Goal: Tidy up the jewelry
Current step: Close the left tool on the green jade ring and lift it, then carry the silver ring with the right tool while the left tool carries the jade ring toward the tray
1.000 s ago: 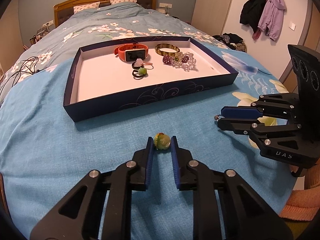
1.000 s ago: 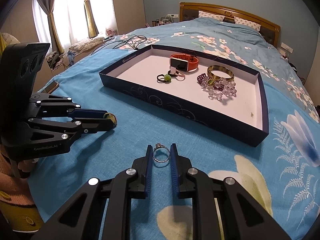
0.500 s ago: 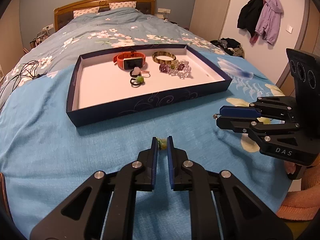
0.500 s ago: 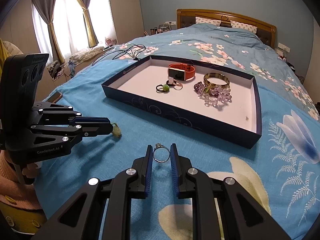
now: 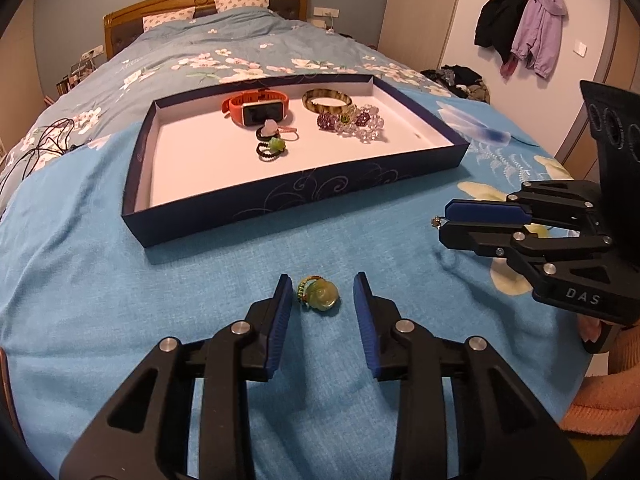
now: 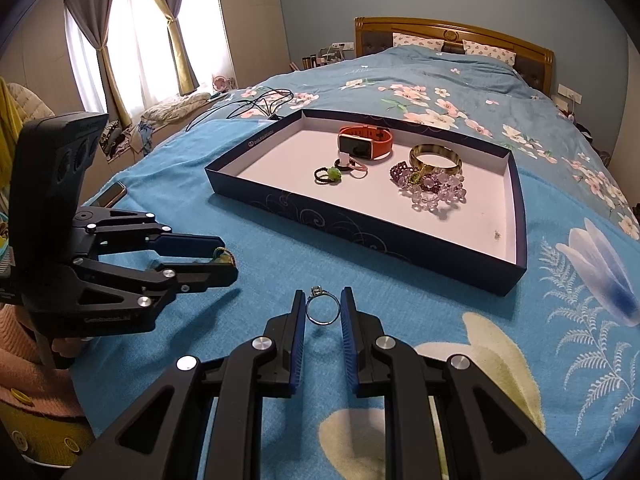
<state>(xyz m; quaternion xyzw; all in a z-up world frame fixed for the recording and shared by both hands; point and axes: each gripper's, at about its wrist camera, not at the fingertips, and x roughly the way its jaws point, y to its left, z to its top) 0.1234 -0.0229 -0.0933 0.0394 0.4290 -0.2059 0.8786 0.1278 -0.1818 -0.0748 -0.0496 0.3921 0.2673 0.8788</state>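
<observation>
Green-stone ring (image 5: 318,295) sits loose on the bedspread (image 5: 120,300) between the opening left gripper (image 5: 322,294) jaws — right gripper (image 6: 323,312) pinches a silver ring (image 6: 322,311).

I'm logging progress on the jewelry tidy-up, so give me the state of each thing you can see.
Left gripper: jaws opening, touching nothing.
Green ring: loose on the bedspread, between the left jaws.
Right gripper: shut on silver ring.
Tray: holds watch, bangle, bead bracelets.
</observation>
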